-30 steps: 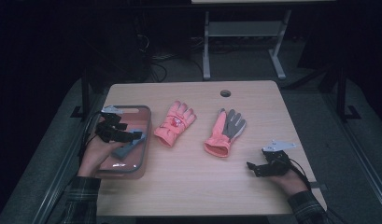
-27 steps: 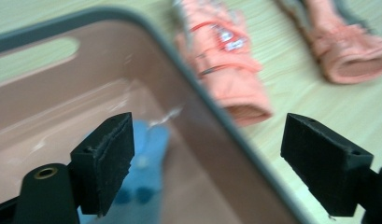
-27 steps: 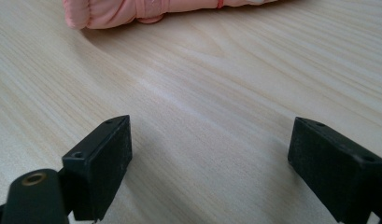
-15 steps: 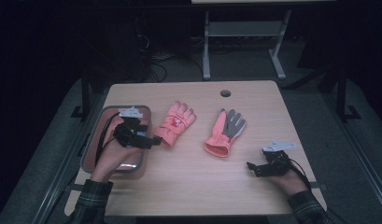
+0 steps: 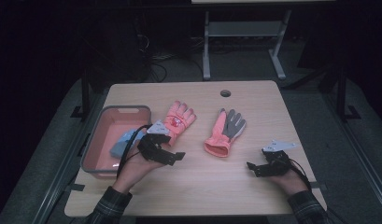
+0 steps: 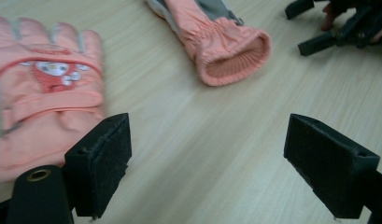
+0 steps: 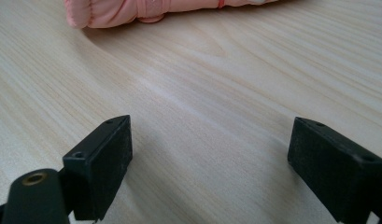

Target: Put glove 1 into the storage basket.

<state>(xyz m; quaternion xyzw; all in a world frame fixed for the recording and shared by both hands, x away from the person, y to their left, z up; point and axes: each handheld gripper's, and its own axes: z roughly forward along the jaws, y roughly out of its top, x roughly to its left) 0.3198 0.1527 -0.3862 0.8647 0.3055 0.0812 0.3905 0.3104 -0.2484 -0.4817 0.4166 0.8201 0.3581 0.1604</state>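
Note:
Two pink gloves lie mid-table. One glove (image 5: 178,121) (image 6: 44,93) lies back up and shows a cartoon patch. The other glove (image 5: 226,131) (image 6: 226,51) lies with its grey palm up and its cuff open toward me. My left gripper (image 5: 172,157) (image 6: 216,165) hovers open just right of the patched glove's cuff, with bare wood between its jaws. My right gripper (image 5: 254,170) (image 7: 221,168) rests open near the table's front right, also with nothing between its jaws. The grey-palmed glove (image 7: 146,9) lies beyond it.
A pink tray (image 5: 124,108) sits at the table's left edge with a light blue item (image 5: 123,142) inside. A round cable hole (image 5: 225,93) is in the far middle of the table. A white desk frame (image 5: 240,28) stands beyond, on the dark floor.
My left gripper has moved right, from above the pink tray to the table beside the patched glove's cuff. The right gripper has stayed put.

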